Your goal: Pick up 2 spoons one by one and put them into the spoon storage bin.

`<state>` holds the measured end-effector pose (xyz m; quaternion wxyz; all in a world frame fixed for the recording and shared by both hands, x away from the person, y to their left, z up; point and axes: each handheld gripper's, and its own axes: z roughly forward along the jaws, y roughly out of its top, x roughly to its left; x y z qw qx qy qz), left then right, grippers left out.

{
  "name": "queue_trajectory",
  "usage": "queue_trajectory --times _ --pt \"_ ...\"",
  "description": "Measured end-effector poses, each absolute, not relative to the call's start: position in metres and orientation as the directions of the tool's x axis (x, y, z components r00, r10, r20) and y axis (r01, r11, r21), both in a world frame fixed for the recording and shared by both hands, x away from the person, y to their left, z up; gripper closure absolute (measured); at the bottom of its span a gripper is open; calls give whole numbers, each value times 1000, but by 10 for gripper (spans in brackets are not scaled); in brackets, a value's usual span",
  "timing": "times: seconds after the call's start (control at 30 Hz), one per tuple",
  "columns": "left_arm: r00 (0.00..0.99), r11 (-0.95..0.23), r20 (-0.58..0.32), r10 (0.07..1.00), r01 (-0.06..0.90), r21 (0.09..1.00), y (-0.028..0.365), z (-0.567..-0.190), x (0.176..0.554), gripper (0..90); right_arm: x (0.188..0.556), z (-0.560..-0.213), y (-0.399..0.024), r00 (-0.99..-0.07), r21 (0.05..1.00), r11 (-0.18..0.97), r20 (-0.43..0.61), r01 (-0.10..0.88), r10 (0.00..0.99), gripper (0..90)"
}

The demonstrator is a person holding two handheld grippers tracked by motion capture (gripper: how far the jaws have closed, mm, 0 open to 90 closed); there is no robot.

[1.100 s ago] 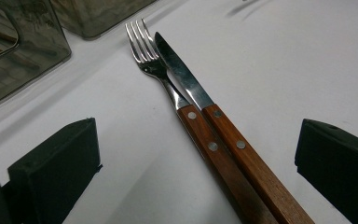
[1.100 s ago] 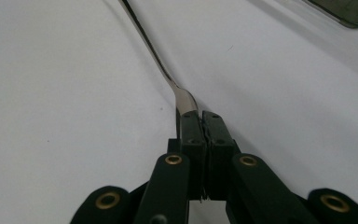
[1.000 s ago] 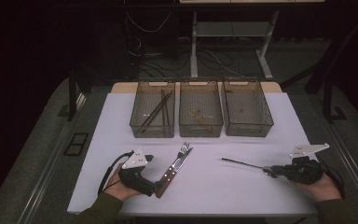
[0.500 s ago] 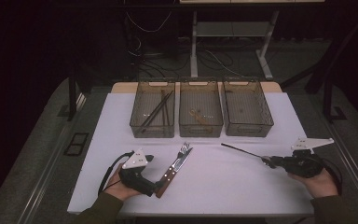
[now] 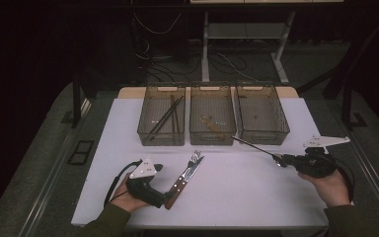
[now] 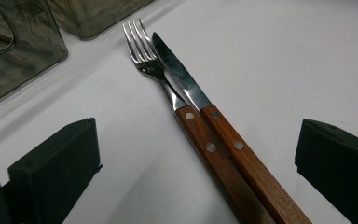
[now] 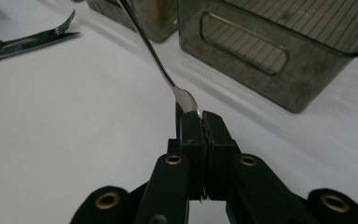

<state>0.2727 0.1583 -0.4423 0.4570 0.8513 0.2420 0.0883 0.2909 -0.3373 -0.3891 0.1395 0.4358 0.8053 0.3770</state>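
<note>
Overhead, slim shiny metal spoon, bowl end clamped in right hand-held gripper; handle angled up toward bins

The fork and knife just below the middle bin have polished metal heads that catch the light and smooth, reddish-brown wooden handles set with small metal rivets. The spoon in front of that bin is glossy, mirror-like metal. All three bins are smoky, see-through plastic with a fine ribbed pattern on the walls. The table under them is a matt white sheet, smooth and paper-like. The right gripper is matt black plastic with brass-coloured pins; the left gripper has dull black, slightly rough pads.
</note>
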Motion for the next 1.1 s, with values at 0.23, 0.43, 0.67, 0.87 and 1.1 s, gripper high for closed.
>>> queue_trajectory --times 0.23,0.43,0.67,0.87,1.1 --pt "865 -453 -80 495 336 826 158 -443 272 0 298 -380 -328 -564 743 308 112 594 818 886" --pt "866 -453 -82 493 336 826 157 -443 272 0 311 -373 -320 -552 755 289 113 589 826 886" --pt "869 -455 -77 488 329 828 157 -443 272 0 326 -369 -301 -552 753 298 102 586 828 886" --pt "867 -449 -83 492 335 828 157 -442 271 0 337 -366 -286 -541 756 288 102 587 835 886" --pt "869 -447 -82 489 330 831 157 -442 271 0 354 -362 -262 -516 757 271 101 594 851 885"
